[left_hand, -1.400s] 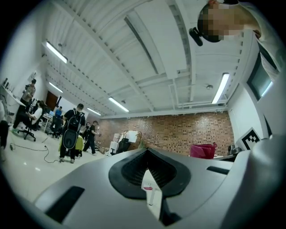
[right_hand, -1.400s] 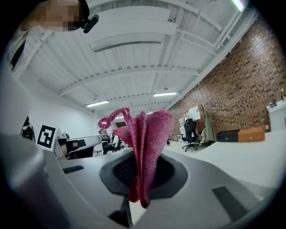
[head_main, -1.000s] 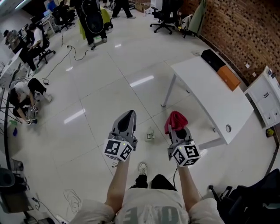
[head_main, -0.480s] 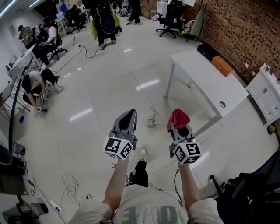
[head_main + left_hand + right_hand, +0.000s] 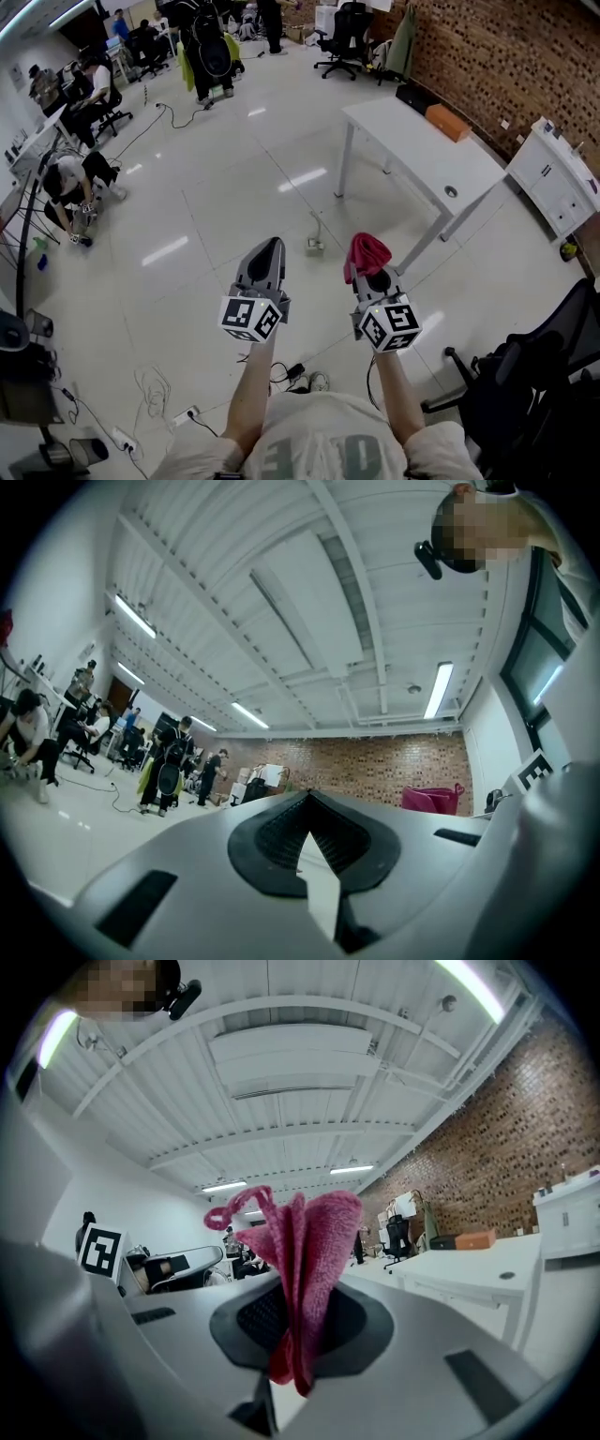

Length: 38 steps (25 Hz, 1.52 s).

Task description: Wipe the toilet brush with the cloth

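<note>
Two grippers sit side by side at the lower centre of the head view. Our left gripper (image 5: 269, 247) has its jaws pressed together with nothing between them. Our right gripper (image 5: 368, 274) is clamped on a crumpled pink-red terry cloth (image 5: 366, 253), which stands up from the dark pads as a folded tuft.

Just above and between the two tips, on the glossy pale tiled floor (image 5: 187, 216), is what we take for the small pale toilet brush with a thin upright handle (image 5: 315, 244). It is too small to describe further, and it is apart from both tools.

Over the last second the whole room has slid in the frame. The long white rectangular table (image 5: 412, 155) has moved from the right edge toward the upper centre. The brush has climbed from level with the gripper bodies to just ahead of their tips. Both grips look unchanged.

We judge that we are still carrying the cloth across the room and no wiping has begun. The left jaws would have to part before they could take the handle.
</note>
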Each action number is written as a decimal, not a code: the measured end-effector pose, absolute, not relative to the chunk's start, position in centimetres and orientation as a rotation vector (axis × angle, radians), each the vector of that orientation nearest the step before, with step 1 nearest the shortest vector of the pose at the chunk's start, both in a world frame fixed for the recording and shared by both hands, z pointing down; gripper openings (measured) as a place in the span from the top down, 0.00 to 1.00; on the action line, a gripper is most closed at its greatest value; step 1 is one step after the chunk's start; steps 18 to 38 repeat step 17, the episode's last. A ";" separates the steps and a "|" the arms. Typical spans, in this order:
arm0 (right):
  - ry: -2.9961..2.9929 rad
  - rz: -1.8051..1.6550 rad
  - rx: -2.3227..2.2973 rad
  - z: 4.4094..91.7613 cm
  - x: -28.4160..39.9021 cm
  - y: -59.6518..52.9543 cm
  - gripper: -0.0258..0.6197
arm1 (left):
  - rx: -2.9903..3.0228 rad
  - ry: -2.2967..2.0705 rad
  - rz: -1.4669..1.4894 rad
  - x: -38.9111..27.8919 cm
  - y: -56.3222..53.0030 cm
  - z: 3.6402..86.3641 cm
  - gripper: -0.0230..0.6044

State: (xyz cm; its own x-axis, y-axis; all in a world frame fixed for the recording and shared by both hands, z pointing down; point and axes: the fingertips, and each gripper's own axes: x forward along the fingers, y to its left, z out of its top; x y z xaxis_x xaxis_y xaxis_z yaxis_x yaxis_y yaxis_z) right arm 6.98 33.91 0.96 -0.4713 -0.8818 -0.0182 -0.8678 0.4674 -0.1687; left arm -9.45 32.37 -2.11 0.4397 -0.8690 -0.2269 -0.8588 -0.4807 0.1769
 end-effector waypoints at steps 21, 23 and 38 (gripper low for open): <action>2.580 -0.198 -1.595 0.5 3.2 38.1 0.91 | 2.705 -1.509 -0.426 -11.4 35.8 -3.3 0.96; 2.580 -0.198 -1.595 0.5 3.2 38.1 0.91 | 2.705 -1.509 -0.426 -11.4 35.8 -3.3 0.96; 2.580 -0.198 -1.595 0.5 3.2 38.1 0.91 | 2.705 -1.509 -0.426 -11.4 35.8 -3.3 0.96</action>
